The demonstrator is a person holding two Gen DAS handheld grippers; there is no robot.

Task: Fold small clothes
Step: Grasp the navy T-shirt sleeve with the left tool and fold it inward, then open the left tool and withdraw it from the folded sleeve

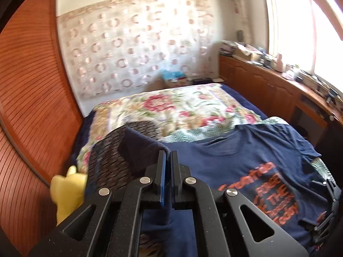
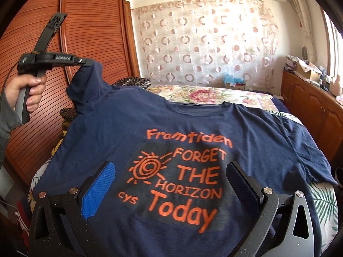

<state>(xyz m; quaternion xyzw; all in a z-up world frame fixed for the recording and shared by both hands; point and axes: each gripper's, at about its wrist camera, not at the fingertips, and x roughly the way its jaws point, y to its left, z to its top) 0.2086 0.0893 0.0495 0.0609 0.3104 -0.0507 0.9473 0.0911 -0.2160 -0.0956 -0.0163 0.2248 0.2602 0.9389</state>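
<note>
We are barely into the fold: our left gripper [image 2: 86,62] is clamped on the left sleeve [image 2: 91,85] of the navy T-shirt [image 2: 171,128], lifting it off the bed [image 2: 246,98], while our right gripper [image 2: 171,190] hovers spread apart over the unfolded print.

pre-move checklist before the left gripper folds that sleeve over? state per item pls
1. Left gripper shut on the sleeve: ok, cloth is pinched between its pads and lifted off the bed.
2. Right gripper free: ok, jaws wide open above the print, nothing between them.
3. T-shirt lying flat, print up: ok for the body; the other sleeve lies spread out near the bed edge.
4. Fold path over the chest: ok, nothing lies on the shirt.
5. Bedspread caught in the grip: cannot tell.
6. Hem under the right gripper: cannot tell, hidden by its frame.
</note>
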